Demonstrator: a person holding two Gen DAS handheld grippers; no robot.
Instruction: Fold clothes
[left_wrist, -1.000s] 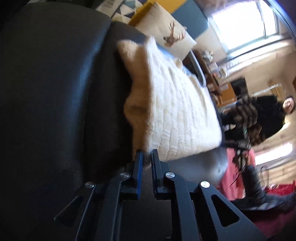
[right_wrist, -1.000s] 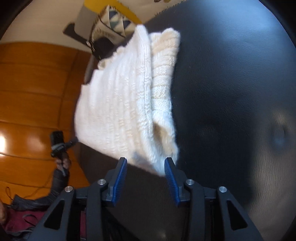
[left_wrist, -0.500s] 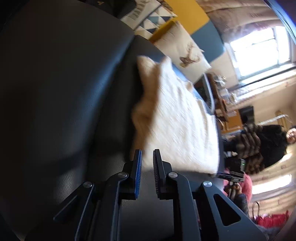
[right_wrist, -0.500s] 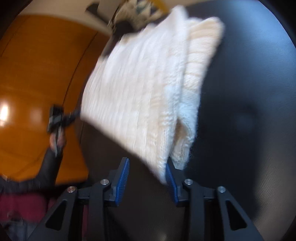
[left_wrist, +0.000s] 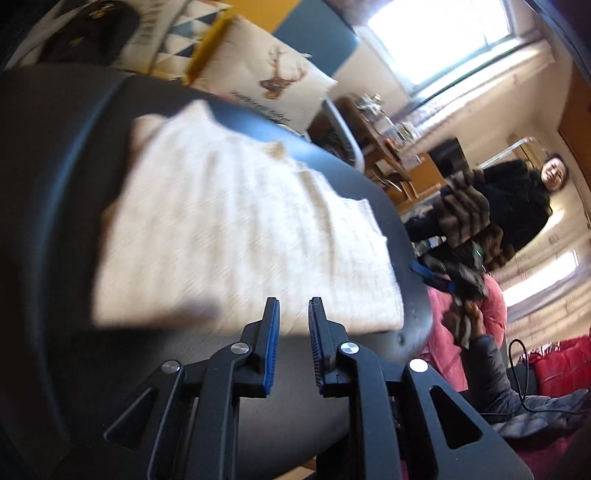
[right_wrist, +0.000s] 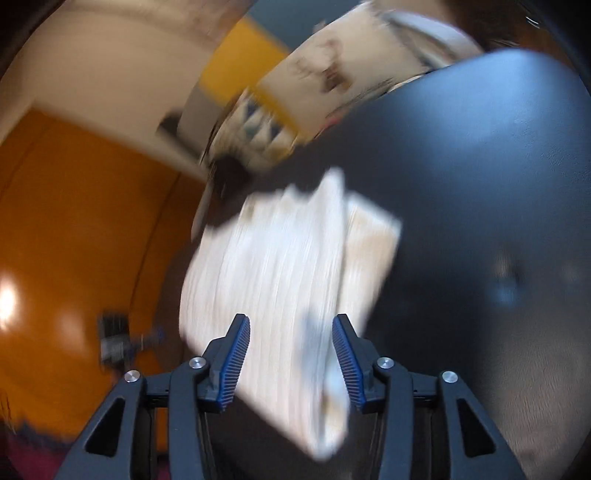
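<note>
- Sweater (left_wrist: 236, 236) lies folded on the dark worktop (left_wrist: 55, 221).
- Left claw (left_wrist: 293, 314) and right claw (right_wrist: 291, 332) opening, both empty.
- Step: release after the fold.
- Next, likely: withdraw clear without snagging the knit.

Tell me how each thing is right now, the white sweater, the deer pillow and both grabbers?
White sweater: folded, lying flat on the dark seat.
Deer pillow: propped behind the seat.
Left gripper: jaws opening, nothing between them.
Right gripper: jaws opening, pads not pressing the sweater.
</note>
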